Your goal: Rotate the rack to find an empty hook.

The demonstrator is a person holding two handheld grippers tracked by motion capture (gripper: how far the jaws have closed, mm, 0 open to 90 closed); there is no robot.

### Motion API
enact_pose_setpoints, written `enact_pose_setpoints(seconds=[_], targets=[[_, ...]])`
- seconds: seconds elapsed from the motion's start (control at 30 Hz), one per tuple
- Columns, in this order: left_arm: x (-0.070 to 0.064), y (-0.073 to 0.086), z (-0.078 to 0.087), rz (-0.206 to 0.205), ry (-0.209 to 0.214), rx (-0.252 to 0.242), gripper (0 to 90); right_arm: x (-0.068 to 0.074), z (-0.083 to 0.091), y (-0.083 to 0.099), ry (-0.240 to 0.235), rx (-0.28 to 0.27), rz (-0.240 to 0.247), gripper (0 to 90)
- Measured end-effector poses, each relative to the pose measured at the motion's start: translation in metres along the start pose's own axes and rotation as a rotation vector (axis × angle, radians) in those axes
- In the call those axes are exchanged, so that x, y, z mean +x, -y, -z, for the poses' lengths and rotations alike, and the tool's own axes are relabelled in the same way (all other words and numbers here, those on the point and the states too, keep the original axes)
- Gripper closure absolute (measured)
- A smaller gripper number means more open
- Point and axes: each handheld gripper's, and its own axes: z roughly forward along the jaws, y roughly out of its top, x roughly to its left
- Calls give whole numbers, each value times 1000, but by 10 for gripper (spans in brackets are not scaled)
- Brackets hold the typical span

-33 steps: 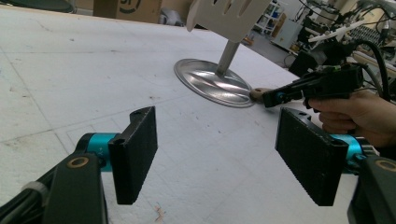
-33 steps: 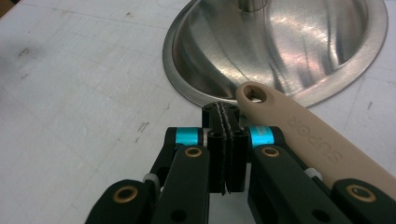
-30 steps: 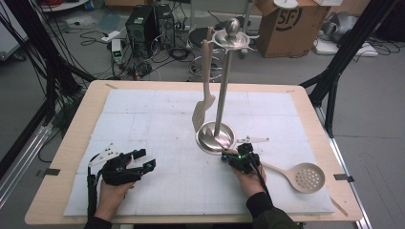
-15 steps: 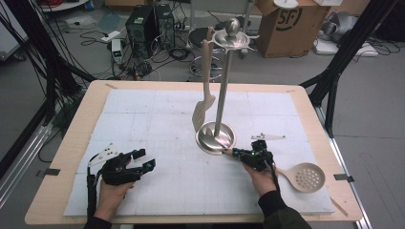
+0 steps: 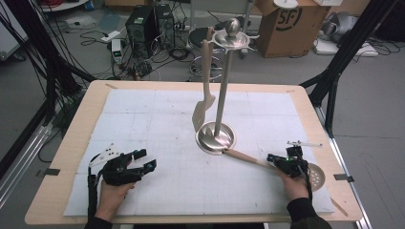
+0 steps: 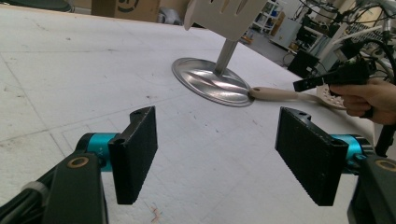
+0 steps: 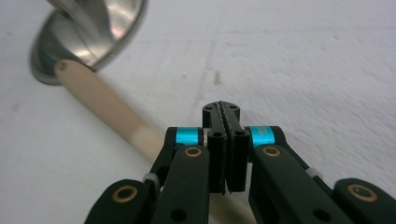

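A steel utensil stand [image 5: 216, 137] rises mid-table, with a pale slotted spatula [image 5: 204, 71] hanging from its top ring. On the white mat lies a skimmer spoon: its wooden handle [image 5: 246, 158] touches the stand's base and its perforated bowl [image 5: 316, 175] sits at the right. My right gripper [image 5: 273, 158] is shut just over the handle near the bowl end. In the right gripper view the jaws [image 7: 221, 109] are pressed together with nothing between them, and the handle [image 7: 102, 105] runs below them. My left gripper [image 5: 145, 160] rests open at the front left, holding nothing [image 6: 215, 154].
The mat [image 5: 143, 119] covers most of the wooden table [image 5: 81, 119]. The stand's base [image 6: 210, 86] and the spatula blade [image 6: 219, 14] lie ahead of the left gripper. Cables, boxes and black frame legs stand on the floor beyond the table's far edge.
My right gripper has moved to the right, away from the stand's base and along the skimmer's handle toward its bowl. The left gripper has stayed put.
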Motion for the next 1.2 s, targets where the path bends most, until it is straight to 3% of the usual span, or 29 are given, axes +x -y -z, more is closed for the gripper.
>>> enact_pose_setpoints(seconds=[0.17,0.27,0.43,0.67,0.8,0.9,1.1,1.2], targets=[[1,0,0,0,-3,-2,302,1,1,7,56,22,25,900],[0,0,0,2,-3,-5,301,10,3,9,101,32,55,900],[0,0,1,1,1,-6,302,19,6,14,135,14,54,900],[0,0,3,4,1,-12,301,27,13,22,139,-1,41,900],[0,0,2,2,1,-11,302,24,11,20,133,23,57,900],[0,0,2,3,-1,-12,302,24,14,14,102,13,78,900],[0,0,1,7,0,-9,302,24,20,-1,-28,34,171,868],[0,0,1,5,1,-8,302,21,23,-6,-66,48,174,834]])
